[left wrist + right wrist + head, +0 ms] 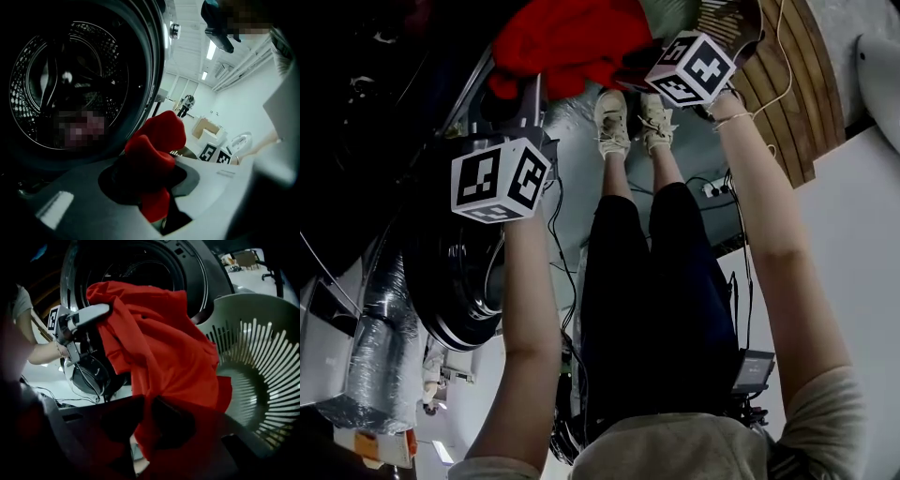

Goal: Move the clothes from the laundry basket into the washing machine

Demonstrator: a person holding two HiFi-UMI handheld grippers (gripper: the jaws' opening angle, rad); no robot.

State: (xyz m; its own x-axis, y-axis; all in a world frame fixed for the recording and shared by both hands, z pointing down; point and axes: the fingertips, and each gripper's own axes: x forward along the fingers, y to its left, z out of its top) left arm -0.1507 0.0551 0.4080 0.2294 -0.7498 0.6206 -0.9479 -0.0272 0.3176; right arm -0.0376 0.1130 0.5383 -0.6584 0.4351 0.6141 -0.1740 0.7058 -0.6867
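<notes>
**A:** What does the left hand-held gripper (152, 190) have?

**B:** Its jaws are clamped on a bunched fold of the red garment (157, 140), right at the mouth of the drum (93, 61). I'd say that hold is there to lead the cloth in first.

**A:** And the right hand-held gripper (145, 425)?

**B:** It is pinched on a lower fold of the same garment. I think the two separate grips spread the cloth out and keep the loose end from trailing.

**A:** So where is the garment?

**B:** It hangs in the air between the two, in front of the open washer (211, 273) and just beside the rim of the basket (262, 315). It is out of the basket but not yet in the drum.
</notes>
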